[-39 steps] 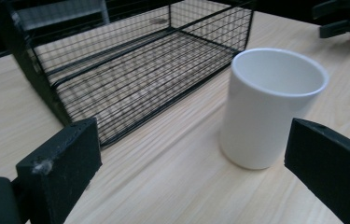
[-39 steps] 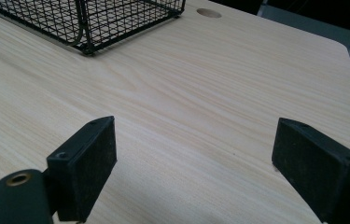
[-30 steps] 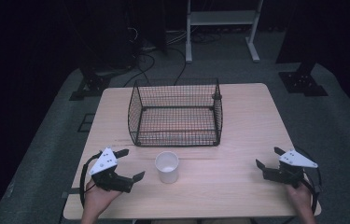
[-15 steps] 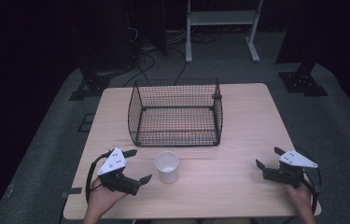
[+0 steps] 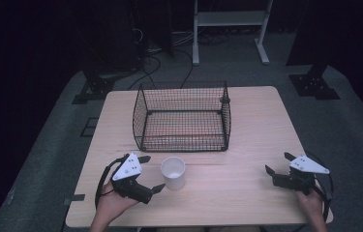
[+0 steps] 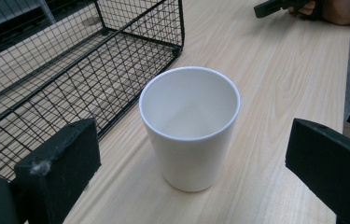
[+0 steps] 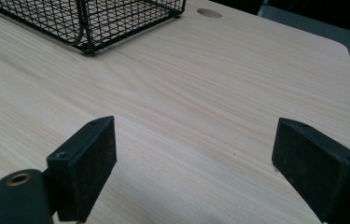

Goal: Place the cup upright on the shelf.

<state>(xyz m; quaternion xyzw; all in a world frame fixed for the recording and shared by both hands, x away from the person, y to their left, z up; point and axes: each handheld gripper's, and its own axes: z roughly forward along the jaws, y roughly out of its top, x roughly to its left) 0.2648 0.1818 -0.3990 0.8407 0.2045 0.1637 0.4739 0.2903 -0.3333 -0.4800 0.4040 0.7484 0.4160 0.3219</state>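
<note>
Cup [image 6: 190, 126] beside basket [image 5: 182, 116]: smooth white, slight sheen. Basket: black metal wire mesh. Counter [image 5: 247, 179]: pale matt wood grain.

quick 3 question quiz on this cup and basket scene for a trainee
1. True or false: the white cup lies on its side inside the wire basket.
2. Which gripper is closest to the cup? A) left gripper B) right gripper
3. Fill in: the cup stands between the basket and the table's ____ edge, the person's side.

Key:
1. False. It stands upright on the table, outside the basket and just in front of it.
2. A. Its jaws are open with the cup in front of them, not touching it; the right gripper sits open over bare table far to the right.
3. near
</note>
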